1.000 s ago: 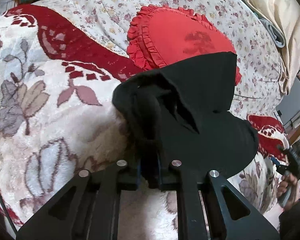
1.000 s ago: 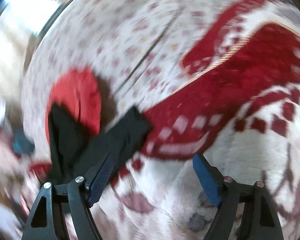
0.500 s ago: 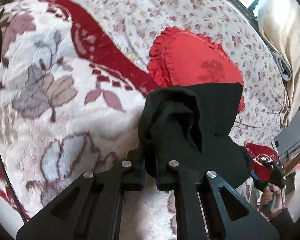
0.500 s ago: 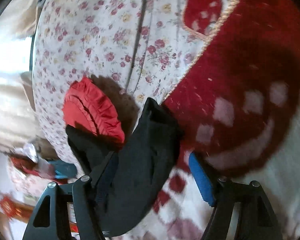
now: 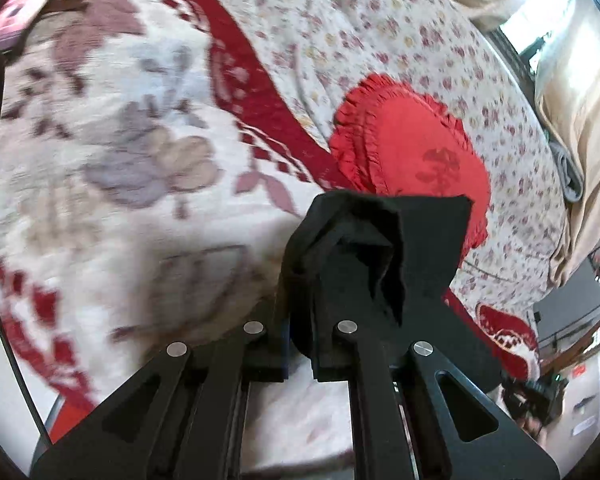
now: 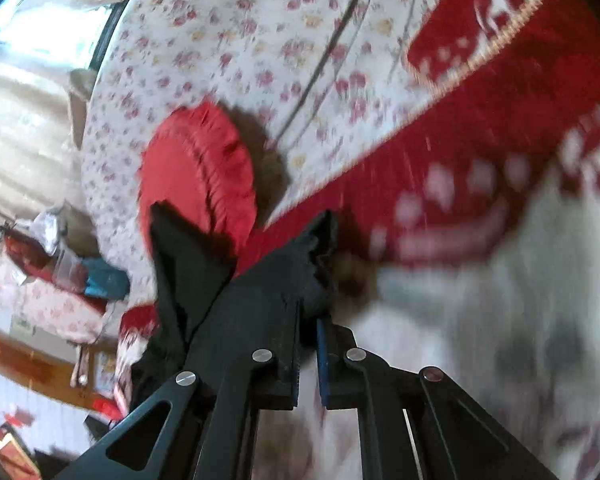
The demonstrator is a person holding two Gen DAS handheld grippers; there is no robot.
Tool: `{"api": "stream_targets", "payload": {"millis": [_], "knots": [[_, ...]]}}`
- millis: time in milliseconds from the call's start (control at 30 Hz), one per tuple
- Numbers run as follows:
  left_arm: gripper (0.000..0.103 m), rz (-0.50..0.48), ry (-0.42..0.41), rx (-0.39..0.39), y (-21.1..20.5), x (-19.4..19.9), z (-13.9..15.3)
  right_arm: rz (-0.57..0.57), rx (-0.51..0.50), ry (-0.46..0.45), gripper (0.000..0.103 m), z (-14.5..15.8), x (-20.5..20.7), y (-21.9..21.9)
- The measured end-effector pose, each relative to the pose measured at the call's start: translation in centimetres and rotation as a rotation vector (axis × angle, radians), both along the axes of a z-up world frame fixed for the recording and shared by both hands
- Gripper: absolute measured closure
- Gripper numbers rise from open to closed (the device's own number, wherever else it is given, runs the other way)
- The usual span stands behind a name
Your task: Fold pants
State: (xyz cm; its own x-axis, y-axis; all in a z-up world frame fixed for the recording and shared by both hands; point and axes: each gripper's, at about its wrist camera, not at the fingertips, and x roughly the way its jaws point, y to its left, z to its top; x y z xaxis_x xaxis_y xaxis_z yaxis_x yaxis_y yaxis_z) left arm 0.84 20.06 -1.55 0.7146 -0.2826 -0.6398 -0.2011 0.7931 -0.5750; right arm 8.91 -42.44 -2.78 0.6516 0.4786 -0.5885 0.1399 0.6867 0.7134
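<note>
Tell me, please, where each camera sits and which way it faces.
Left wrist: on the left tool, angled down at the blanket; its fingers pinch black pants; the other hand shows far right.
Right wrist: on the right tool, angled down; its jaws are closing on the pants.
Shared: pants, red cushion, floral sheet.

bed [image 5: 380, 40] has a small-rose floral sheet | fluffy white blanket [image 5: 100, 160] with red border and big flowers on top | frilly red heart cushion [image 5: 412, 152] sitting on the sheet | beige curtains [image 5: 580, 100] at the side, bright daylight coming through | wooden furniture and clutter [image 6: 60, 272] past the bed edge, kinda blurry
</note>
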Motion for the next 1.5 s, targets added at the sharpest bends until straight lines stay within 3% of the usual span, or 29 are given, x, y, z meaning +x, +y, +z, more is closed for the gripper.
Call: {"api": "stream_targets", "payload": {"millis": [167,233,300,367,433,500,567,600,667,767,833,900,967,1067,1167,1233,1300,1333,1367,1400,1433,1500], "knots": [[0.097,0.051,0.013,0.059,3.6,-4.3,-0.2,0.083,0.062,0.087,0.099,-2.7,-5.2,2.9],[0.096,0.039,0.051,0.055,4.1,-4.1,-1.3,0.106,-0.024,0.106,0.099,-3.5,-5.8,4.1],[0.089,0.041,0.069,0.127,4.0,-3.8,-1.9,0.059,-0.234,0.113,0.099,-2.7,-5.5,5.0],[0.083,0.044,0.09,0.192,4.1,-3.6,-2.2,-0.003,-0.412,0.061,0.098,-0.6,-4.9,5.8],[0.08,0.079,0.076,0.275,4.1,-4.1,-1.8,-0.029,-0.492,-0.026,0.096,1.8,-4.0,7.1],[0.08,0.137,0.042,0.405,4.3,-4.8,-0.8,0.041,-0.514,-0.092,0.088,3.9,-2.2,9.7],[0.08,0.167,0.014,0.496,4.4,-5.2,-0.2,0.166,-0.558,-0.171,0.067,5.3,-0.4,13.6],[0.078,0.174,-0.003,0.536,4.4,-5.5,0.1,0.246,-0.594,-0.222,0.063,5.8,0.3,16.2],[0.071,0.073,-0.061,0.577,3.2,-5.4,0.6,0.419,-0.617,-0.311,0.057,6.0,1.5,21.2],[0.065,-0.183,-0.139,0.611,-0.3,-4.4,0.8,0.646,-0.613,-0.394,0.056,5.2,3.3,27.3],[0.053,-0.416,-0.186,0.677,-4.5,-3.9,0.4,0.778,-0.695,-0.428,0.056,3.9,4.5,31.5],[0.044,-0.561,-0.196,0.784,-8.0,-3.5,-0.4,0.886,-0.786,-0.434,0.056,2.2,5.2,35.2],[0.044,-0.652,-0.228,0.926,-11.3,-3.0,-1.3,0.949,-0.824,-0.427,0.056,0.7,5.9,37.1],[0.044,-0.711,-0.252,1.043,-14.2,-1.5,-2.2,0.995,-0.865,-0.441,0.056,-0.7,6.0,38.5],[0.044,-0.749,-0.232,1.071,-15.1,0.2,-2.9,1.049,-0.898,-0.441,0.056,-1.8,6.4,39.9],[0.044,-0.755,-0.172,1.11,-15.4,1.9,-3.9,1.083,-0.907,-0.437,0.056,-2.3,6.9,39.5],[0.044,-0.751,-0.128,1.083,-14.9,2.8,-4.6,1.122,-0.945,-0.448,0.056,-2.7,6.9,40.3],[0.047,-0.742,-0.123,1.021,-14.3,2.8,-4.5,1.133,-0.971,-0.455,0.056,-3.0,6.9,40.7],[0.055,-0.717,-0.108,0.954,-13.5,3.4,-4.0,1.147,-1.011,-0.462,0.056,-3.6,7.0,41.3],[0.073,-0.703,-0.096,0.913,-13.1,3.5,-4.0,1.146,-1.048,-0.468,0.056,-3.9,7.0,41.5],[0.081,-0.686,-0.075,0.838,-12.4,4.1,-3.6,1.14,-1.092,-0.477,0.056,-4.2,7.1,41.8],[0.094,-0.64,-0.068,0.799,-12.0,4.3,-3.0,1.14,-1.156,-0.499,0.056,-4.8,7.0,42.4]]}}
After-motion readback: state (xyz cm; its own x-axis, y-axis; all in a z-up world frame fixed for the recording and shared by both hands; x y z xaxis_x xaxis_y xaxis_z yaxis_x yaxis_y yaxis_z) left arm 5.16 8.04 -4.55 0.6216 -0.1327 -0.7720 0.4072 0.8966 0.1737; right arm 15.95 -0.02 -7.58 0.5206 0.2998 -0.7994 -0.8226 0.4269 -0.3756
